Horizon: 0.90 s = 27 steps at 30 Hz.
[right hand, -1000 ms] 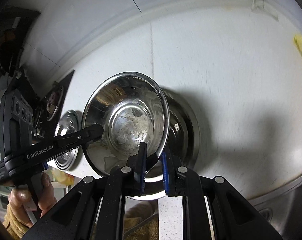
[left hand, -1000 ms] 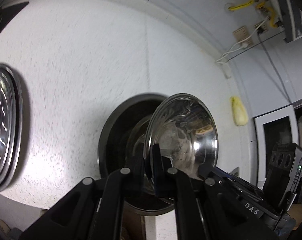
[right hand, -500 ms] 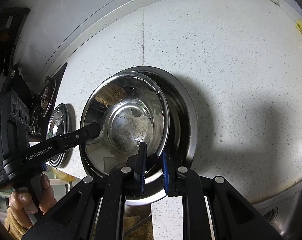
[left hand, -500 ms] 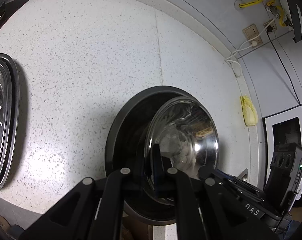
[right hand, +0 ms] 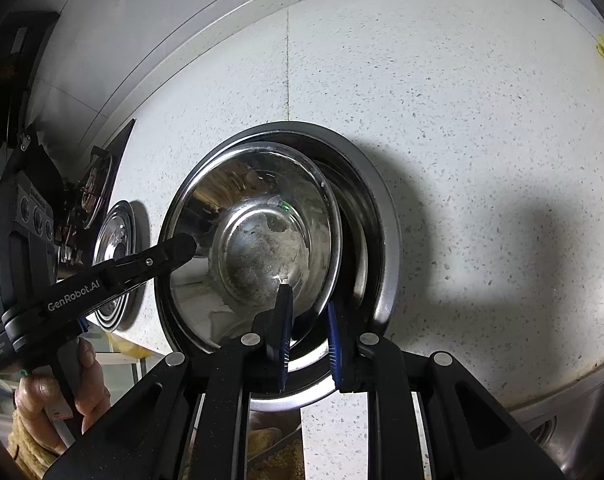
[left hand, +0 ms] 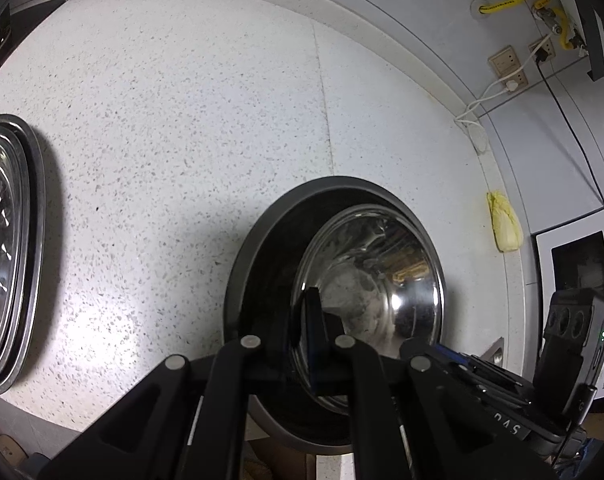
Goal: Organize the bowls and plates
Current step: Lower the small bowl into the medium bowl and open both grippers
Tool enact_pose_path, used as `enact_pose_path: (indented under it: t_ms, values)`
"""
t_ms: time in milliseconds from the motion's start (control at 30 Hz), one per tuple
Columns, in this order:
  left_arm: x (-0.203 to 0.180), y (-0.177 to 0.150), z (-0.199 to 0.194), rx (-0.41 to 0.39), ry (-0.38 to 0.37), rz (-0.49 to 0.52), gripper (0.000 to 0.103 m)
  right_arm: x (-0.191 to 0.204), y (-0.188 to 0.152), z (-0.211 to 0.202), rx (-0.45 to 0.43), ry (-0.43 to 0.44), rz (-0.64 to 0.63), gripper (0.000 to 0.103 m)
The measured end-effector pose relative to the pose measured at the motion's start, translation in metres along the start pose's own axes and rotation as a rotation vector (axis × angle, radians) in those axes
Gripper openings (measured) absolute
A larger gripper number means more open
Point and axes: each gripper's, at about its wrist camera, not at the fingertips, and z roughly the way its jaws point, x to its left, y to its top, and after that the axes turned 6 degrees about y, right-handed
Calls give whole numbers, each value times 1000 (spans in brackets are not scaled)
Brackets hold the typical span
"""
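Bowl [right hand: 257, 240] steel, light, stiff, slick | I pinch rim: left hand-held gripper [left hand: 306, 344] + right hand-held gripper [right hand: 308, 340] both clamped on it | over larger bowl [right hand: 378, 232] on bench [right hand: 482, 140]

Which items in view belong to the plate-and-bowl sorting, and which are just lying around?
Part of the job:
- small steel bowl, gripped at its rim by the left gripper and right gripper
- large bowl beneath it
- stacked steel plates

Just lying about:
- yellow cloth by the wall
- wall sockets with white cable
- yellow gas hose
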Motion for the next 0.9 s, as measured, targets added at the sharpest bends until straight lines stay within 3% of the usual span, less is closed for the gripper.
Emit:
enact_pose_path:
  t_ms: [200,300,400,567,600,633,700,900]
  values:
    - [-2,0,-3,-13,10,16,7,4,-2,-1,-3,-10,-5,16]
    - [-1,1,-6,-21,16,21,8,7,-2,-4,-11,-12,-16,21]
    - [0,3,-10,-34,31,30,8,8,-1,-9,-24,-29,-28,34]
    - [3,4,-21,-60,46,44,8,9,-2,-18,-46,-21,-29,36]
    - [3,4,-26,-75,52,54,11,9,-2,-21,-53,-18,-29,36]
    - [4,5,-31,-88,50,57,22,9,-2,-25,-61,-14,-32,36]
    - [4,6,-40,-113,49,60,29,8,-1,-36,-83,-14,-38,36]
    - [9,12,-59,-161,78,88,31,5,2,-63,-145,-49,-58,37]
